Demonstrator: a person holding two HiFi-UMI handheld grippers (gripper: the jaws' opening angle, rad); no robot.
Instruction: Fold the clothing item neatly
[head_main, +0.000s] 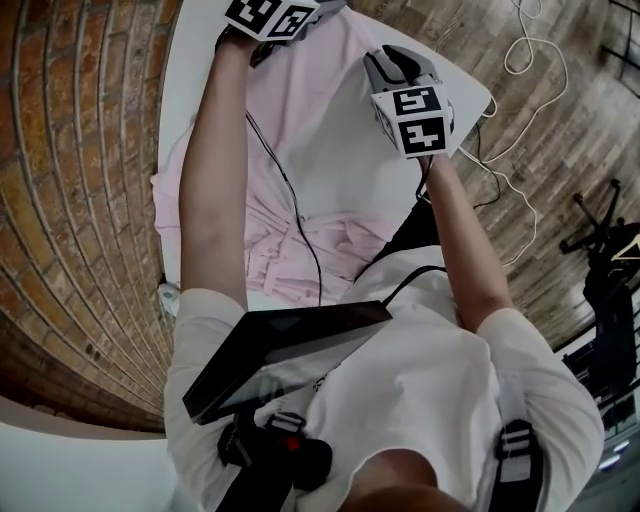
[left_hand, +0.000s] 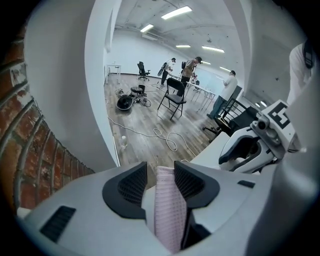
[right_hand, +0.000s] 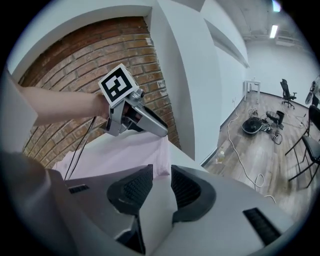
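Head view: pale pink fabric garment (head_main: 330, 130) lies on white table (head_main: 185, 80), its near end bunched.
Left gripper view: left gripper (left_hand: 160, 172) clamps 1 garment fold.
Right gripper view: right gripper (right_hand: 161, 172), jaws narrow, pinches the garment's corner.

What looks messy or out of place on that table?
The pink garment is smooth at its far end, where the left claw pinches it, but its near end lies bunched in wrinkles at the edge of the white table nearest the person. Nothing looks spilled or damaged.
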